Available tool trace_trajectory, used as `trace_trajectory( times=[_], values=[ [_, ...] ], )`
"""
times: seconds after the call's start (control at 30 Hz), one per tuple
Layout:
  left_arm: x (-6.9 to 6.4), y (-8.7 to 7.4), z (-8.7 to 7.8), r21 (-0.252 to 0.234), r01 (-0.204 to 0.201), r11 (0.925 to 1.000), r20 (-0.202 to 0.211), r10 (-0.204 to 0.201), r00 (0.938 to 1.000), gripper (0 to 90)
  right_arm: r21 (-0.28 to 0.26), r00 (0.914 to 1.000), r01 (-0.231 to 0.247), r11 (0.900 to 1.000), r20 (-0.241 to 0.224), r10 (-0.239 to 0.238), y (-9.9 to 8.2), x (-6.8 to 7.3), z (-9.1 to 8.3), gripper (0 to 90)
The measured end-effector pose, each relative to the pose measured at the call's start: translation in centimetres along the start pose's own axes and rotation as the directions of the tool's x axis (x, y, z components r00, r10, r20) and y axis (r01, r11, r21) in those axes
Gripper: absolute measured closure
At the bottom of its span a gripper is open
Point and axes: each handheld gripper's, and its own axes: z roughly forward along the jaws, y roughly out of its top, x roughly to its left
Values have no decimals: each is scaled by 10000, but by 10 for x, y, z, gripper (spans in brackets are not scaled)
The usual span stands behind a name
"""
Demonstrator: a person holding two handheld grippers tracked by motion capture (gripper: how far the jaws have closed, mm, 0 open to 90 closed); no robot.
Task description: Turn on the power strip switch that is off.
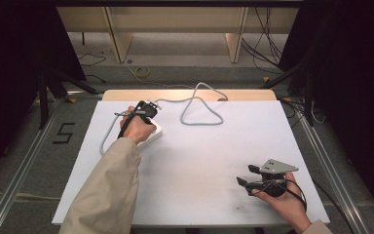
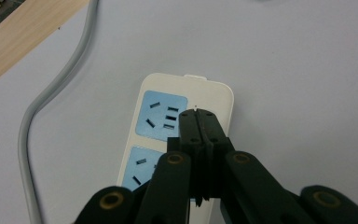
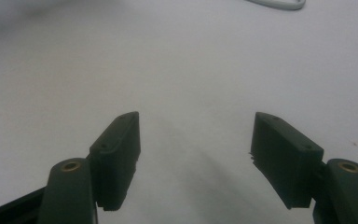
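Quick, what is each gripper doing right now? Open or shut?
Left gripper: shut, holding nothing, over the power strip.
Right gripper: open, empty, above the table.

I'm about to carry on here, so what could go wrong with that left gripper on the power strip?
The left gripper, jaws shut, sits over the power strip, which nothing is bracing; pressing may slide it. The right gripper rests open, far off. The looped grey cable nearby could snag.

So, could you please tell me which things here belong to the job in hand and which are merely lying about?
In the job:
left gripper, shut, over the power strip
grey cable

Lying about:
right gripper, open, idle on the white table
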Motion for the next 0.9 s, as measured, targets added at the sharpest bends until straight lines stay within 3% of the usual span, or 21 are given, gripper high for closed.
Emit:
trace_trajectory(
  times=[0.9],
  values=[
    [-4, 4, 12, 322, -206, 9993, 184, 200, 9996, 899, -16, 10000, 38, 10000, -35, -38, 0, 0, 0, 337]
  ],
)
